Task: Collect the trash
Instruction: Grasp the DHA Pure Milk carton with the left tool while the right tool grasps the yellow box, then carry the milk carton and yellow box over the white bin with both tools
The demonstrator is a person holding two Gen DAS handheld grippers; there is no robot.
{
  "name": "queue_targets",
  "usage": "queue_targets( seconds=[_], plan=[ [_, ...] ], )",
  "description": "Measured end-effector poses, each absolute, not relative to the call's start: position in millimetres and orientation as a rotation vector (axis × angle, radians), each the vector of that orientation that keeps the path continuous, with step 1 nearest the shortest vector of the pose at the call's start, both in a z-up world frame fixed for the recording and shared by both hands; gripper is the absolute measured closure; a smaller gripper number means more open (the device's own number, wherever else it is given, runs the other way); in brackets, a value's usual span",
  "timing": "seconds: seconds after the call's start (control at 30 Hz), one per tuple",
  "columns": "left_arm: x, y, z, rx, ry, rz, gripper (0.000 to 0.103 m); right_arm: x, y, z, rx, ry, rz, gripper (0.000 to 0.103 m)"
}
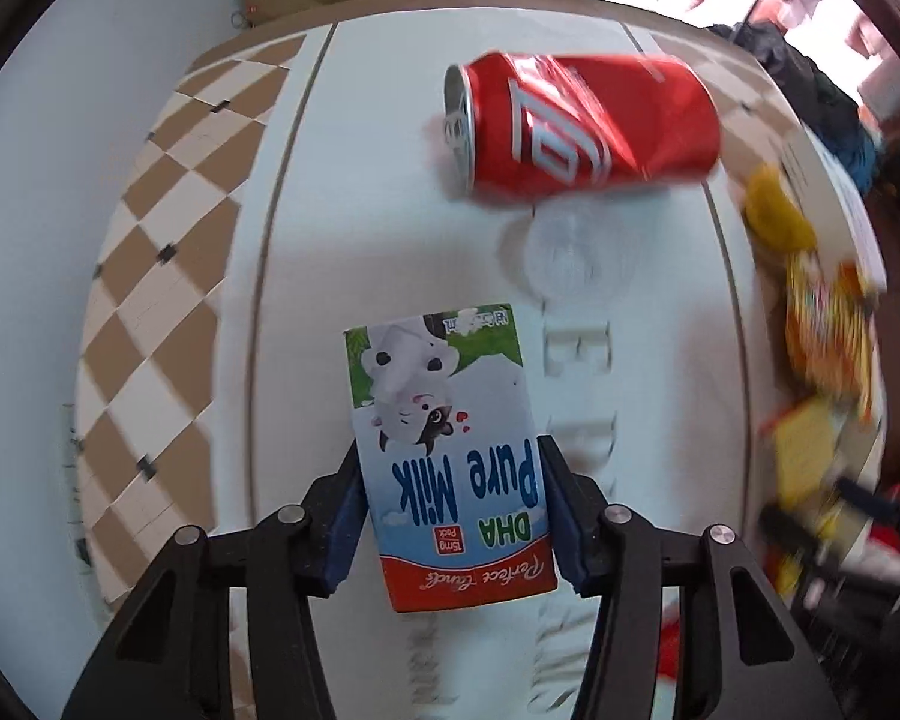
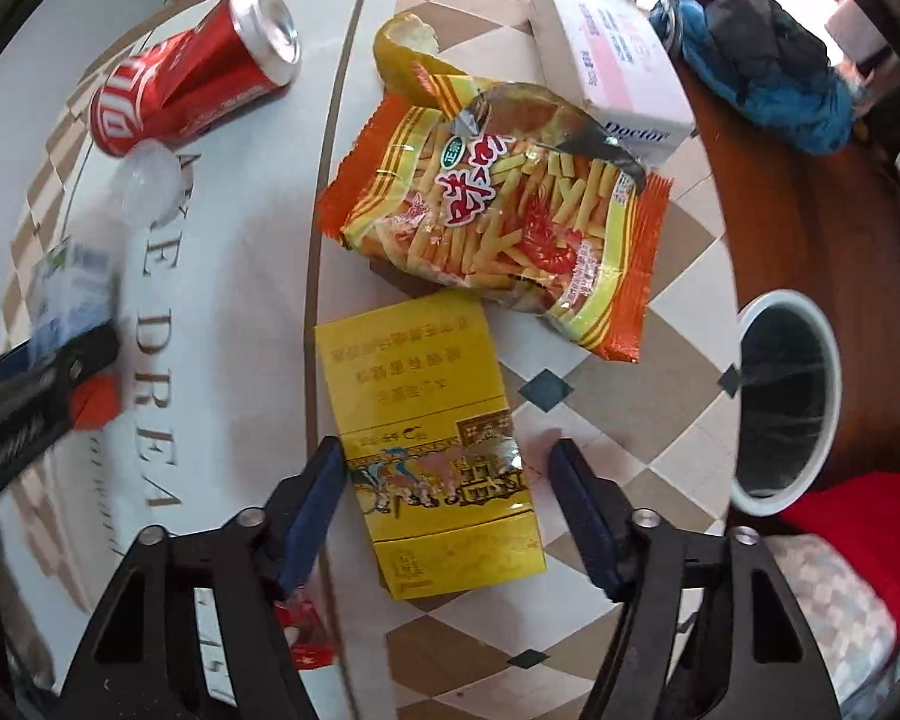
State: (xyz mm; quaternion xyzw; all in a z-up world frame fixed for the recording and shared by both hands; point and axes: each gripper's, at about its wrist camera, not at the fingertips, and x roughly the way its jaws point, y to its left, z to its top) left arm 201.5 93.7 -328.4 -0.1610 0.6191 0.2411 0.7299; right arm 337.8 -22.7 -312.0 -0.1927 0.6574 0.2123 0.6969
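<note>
Milk carton of blue, white and red printed card (image 1: 450, 462) sits clamped between the blue pads of the left gripper (image 1: 453, 516), near a dented red aluminium drink can (image 1: 582, 123) lying on its side. Beyond that can, the right gripper (image 2: 447, 510) has its jaws apart astride a flat yellow cardboard packet (image 2: 432, 438), which touches an orange-and-yellow foil snack bag (image 2: 498, 222).

Milk carton (image 1: 450, 456) sits between left gripper (image 1: 450, 516) jaws, soda can (image 1: 582, 126) lying beyond it on the counter (image 1: 390, 210). Flat box (image 2: 432, 450) lies between right gripper (image 2: 444, 516) jaws, snack bag (image 2: 498, 228) behind it, bin (image 2: 786, 402) off right.
</note>
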Motion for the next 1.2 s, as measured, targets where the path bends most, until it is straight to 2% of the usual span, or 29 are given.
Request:
queue_targets(
  seconds=[0.07, 0.23, 0.47, 0.67, 0.8, 1.0, 1.2],
  plan=[
    [182.5, 85.0, -328.0, -0.321, 1.363, 0.539, 0.054, 322.1, -21.7, -309.3, -0.460, 1.419, 0.479, 0.043],
    [151.7, 70.3, -327.6, -0.310, 1.355, 0.550, 0.055, 289.4, -22.4, -307.3, -0.497, 1.352, 0.483, 0.043],
    [138.3, 69.5, -335.8, -0.360, 1.349, 0.529, 0.055, 294.3, -12.7, -309.2, -0.482, 1.437, 0.496, 0.042],
    [136.8, 93.0, -339.0, -0.351, 1.340, 0.540, 0.056, 284.1, -15.1, -303.4, -0.490, 1.419, 0.505, 0.043],
    [131.6, 83.7, -314.8, -0.336, 1.305, 0.558, 0.056, 267.5, -37.6, -303.9, -0.444, 1.361, 0.521, 0.043],
    [118.7, 61.7, -258.9, -0.264, 1.189, 0.563, 0.056, 245.8, -72.6, -254.4, -0.309, 1.259, 0.542, 0.043],
    [158.6, -9.7, -185.7, -0.186, 1.061, 0.467, 0.057, 270.3, -153.8, -205.0, -0.206, 1.136, 0.544, 0.043]
  ],
)
